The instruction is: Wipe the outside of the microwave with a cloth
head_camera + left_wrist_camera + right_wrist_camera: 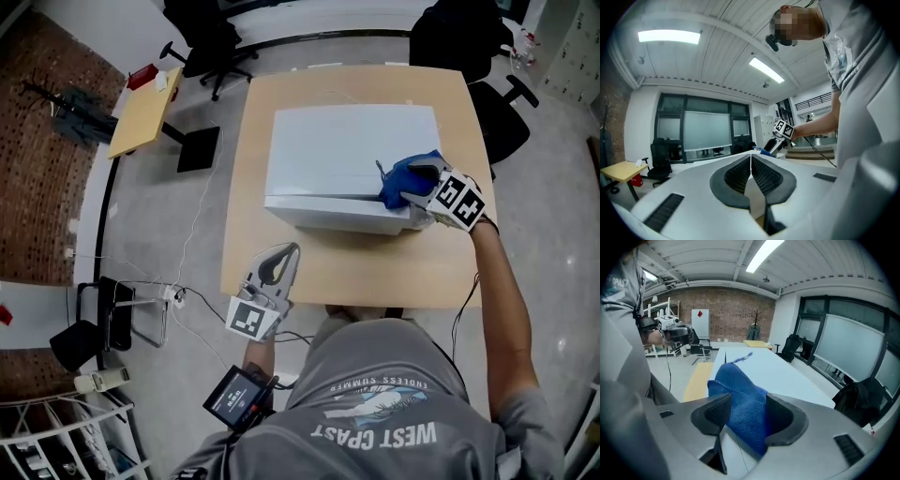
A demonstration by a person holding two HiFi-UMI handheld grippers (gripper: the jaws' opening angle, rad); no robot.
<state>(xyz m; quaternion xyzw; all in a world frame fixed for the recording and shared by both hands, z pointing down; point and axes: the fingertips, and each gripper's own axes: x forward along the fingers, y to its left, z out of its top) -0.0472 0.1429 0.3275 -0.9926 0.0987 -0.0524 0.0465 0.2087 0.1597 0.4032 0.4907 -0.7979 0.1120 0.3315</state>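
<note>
There is one microwave (347, 150), a white box with a smooth, flat top and straight edges, and it stands on one square table (356, 272) of pale wood with rounded corners. One cloth (405, 178) lies bunched at the front right corner of the microwave top, partly over the edge. It is blue and fuzzy like a towel, with a stitched border and a small loop of thread at one end. The right gripper (424, 190) is at this corner, tilted downward. In the right gripper view its two jaws stand wide apart and the cloth (743, 401) rises between them in a soft fold. The two dark pads (715, 413) have a fine grid texture and do not squeeze it, and the white top of the microwave (787, 376) stretches away behind. The left gripper (281, 255) is held level above the near left edge of the table, well apart from the microwave. Its two jaws are pressed together, the dark ribbed pads (761, 176) meet in one thin line, and nothing is between them. Each gripper carries one cube with black and white square markers, so there are two cubes. Farther away stand one small yellow table (141, 108) and at least two black office chairs (202, 42) on the grey floor.
</note>
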